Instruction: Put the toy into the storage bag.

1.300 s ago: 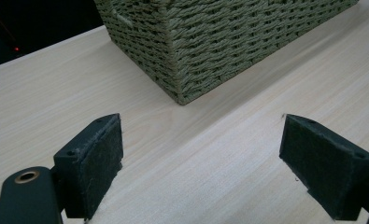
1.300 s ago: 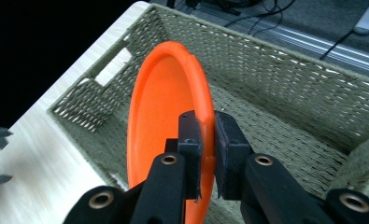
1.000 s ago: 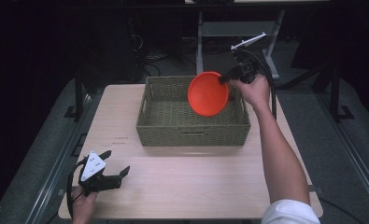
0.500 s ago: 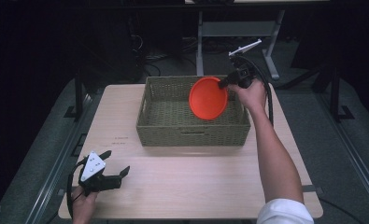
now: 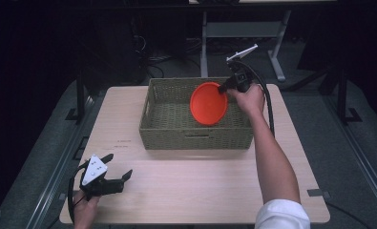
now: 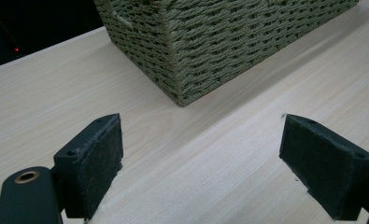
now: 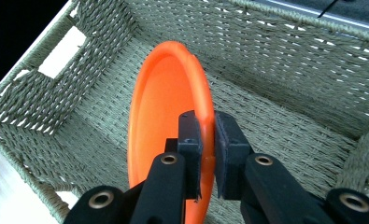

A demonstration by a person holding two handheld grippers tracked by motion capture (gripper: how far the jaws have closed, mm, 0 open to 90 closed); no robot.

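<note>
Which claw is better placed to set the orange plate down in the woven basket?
Right. The right claw is already shut on the round orange plastic plate's rim, above the green woven basket. The left claw sits open near the table's front corner.

A pale wooden tabletop [image 5: 191,186] is carrying a woven basket [image 5: 195,136] (sitting toward its far edge) and some small printed lettering [image 5: 124,144].

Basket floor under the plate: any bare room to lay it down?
The green woven basket is bare inside; the whole floor is free, bordered by its four walls. The orange round plate hangs on edge in the right claw. No crowding there.
</note>
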